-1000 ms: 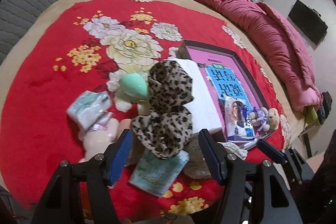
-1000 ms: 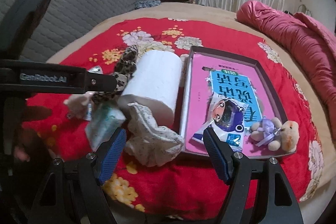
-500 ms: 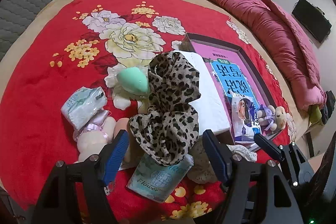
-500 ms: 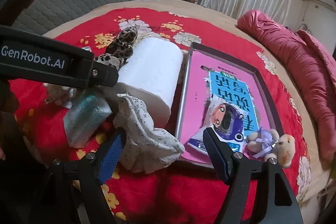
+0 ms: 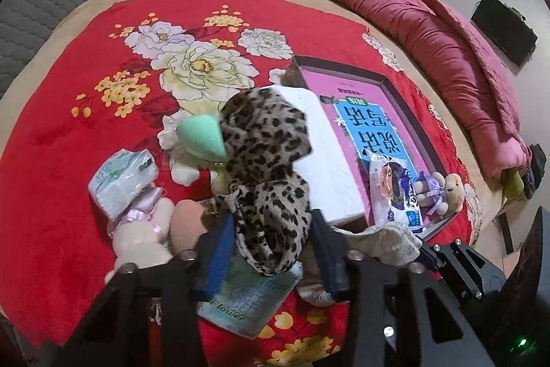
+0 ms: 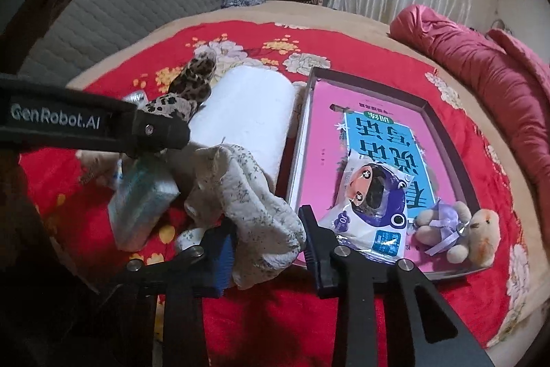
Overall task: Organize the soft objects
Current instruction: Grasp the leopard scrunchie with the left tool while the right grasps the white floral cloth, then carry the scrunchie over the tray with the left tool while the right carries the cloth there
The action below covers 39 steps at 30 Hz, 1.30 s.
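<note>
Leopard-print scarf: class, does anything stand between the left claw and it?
Nothing visible does. The left claw is closing with the leopard-print scarf already between its fingers; the tissue pack lies underneath, not between.

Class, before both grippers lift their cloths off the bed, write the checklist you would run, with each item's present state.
1. Leopard scarf between left gripper fingers, closing: ok.
2. Pale floral cloth between right gripper fingers, closing: ok.
3. Scarf free of tissue pack beneath: cannot tell.
4. Scarf clear of white roll: not ok, draped on it.
5. Tray has room: ok.
</note>
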Motion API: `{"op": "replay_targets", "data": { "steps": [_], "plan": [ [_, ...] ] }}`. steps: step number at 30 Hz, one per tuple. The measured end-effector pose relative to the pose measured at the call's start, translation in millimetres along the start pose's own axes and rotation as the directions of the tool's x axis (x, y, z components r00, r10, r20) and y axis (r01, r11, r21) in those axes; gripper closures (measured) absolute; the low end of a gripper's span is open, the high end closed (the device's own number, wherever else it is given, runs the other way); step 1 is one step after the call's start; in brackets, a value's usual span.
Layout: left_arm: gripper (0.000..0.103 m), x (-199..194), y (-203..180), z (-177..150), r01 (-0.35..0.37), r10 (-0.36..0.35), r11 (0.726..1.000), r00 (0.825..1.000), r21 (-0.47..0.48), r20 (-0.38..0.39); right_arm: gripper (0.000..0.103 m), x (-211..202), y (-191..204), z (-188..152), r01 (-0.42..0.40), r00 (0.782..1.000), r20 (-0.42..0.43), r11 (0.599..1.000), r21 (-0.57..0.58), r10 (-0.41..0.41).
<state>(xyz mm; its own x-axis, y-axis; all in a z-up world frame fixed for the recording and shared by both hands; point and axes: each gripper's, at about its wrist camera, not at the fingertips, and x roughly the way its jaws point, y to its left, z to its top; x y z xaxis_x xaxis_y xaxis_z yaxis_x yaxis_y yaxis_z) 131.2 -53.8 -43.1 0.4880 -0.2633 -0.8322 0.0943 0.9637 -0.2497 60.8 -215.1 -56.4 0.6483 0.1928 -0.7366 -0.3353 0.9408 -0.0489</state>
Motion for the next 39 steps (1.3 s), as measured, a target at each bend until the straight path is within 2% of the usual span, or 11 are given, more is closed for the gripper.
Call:
{"op": "replay_targets", "data": {
  "steps": [3, 5, 8, 12, 15, 25, 33, 37, 39],
  "plan": [
    [0.079, -1.6, -2.6, 0.8, 0.008, -0.008, 1.000, 1.000, 0.003, 0.007, 0.071, -3.8, -6.2, 0.1, -0.025, 1.000, 0.012, 0.999, 0.034, 0.024],
    [0.093, -1.5, -3.0, 1.3, 0.018, -0.018, 1.000, 1.000, -0.001, 0.004, 0.074, -7.6, -8.5, 0.5, -0.036, 0.999, 0.027, 0.998, 0.049, 0.035],
    [0.094, -4.0, -2.2, 1.1, -0.004, 0.005, 1.000, 1.000, -0.009, 0.016, 0.075, -16.6, -10.4, 1.6, -0.045, 0.997, 0.064, 0.997, 0.058, 0.042],
    [0.094, -14.0, 5.3, 0.8, 0.015, -0.013, 0.999, 0.999, -0.042, 0.049, 0.075, -30.5, -12.8, 3.9, -0.047, 0.992, 0.122, 0.997, 0.058, 0.040],
    [0.094, -24.3, 3.8, -0.2, 0.011, -0.009, 0.999, 0.997, -0.031, 0.071, 0.075, -40.3, -15.3, 5.1, -0.036, 0.987, 0.159, 0.998, 0.058, 0.026],
    [0.094, -62.0, -5.5, -5.9, -0.012, 0.009, 1.000, 0.989, 0.015, 0.147, 0.075, -57.5, -17.3, 6.9, -0.021, 0.977, 0.211, 0.999, 0.049, 0.010],
    [0.094, -79.1, -13.4, -7.6, -0.036, 0.029, 0.999, 0.984, 0.037, 0.176, 0.075, -68.6, -21.6, 7.6, -0.035, 0.968, 0.252, 0.997, 0.062, 0.018],
    [0.094, -81.4, -23.7, -9.2, -0.041, 0.030, 0.997, 0.983, 0.058, 0.179, 0.075, -77.5, -30.4, 8.4, -0.022, 0.959, 0.283, 0.995, 0.094, -0.005],
    [0.094, -81.5, -30.9, -9.4, -0.044, 0.030, 0.997, 0.983, 0.070, 0.181, 0.075, -82.5, -38.9, 8.4, 0.007, 0.955, 0.294, 0.992, 0.128, -0.045]
  ]
}}
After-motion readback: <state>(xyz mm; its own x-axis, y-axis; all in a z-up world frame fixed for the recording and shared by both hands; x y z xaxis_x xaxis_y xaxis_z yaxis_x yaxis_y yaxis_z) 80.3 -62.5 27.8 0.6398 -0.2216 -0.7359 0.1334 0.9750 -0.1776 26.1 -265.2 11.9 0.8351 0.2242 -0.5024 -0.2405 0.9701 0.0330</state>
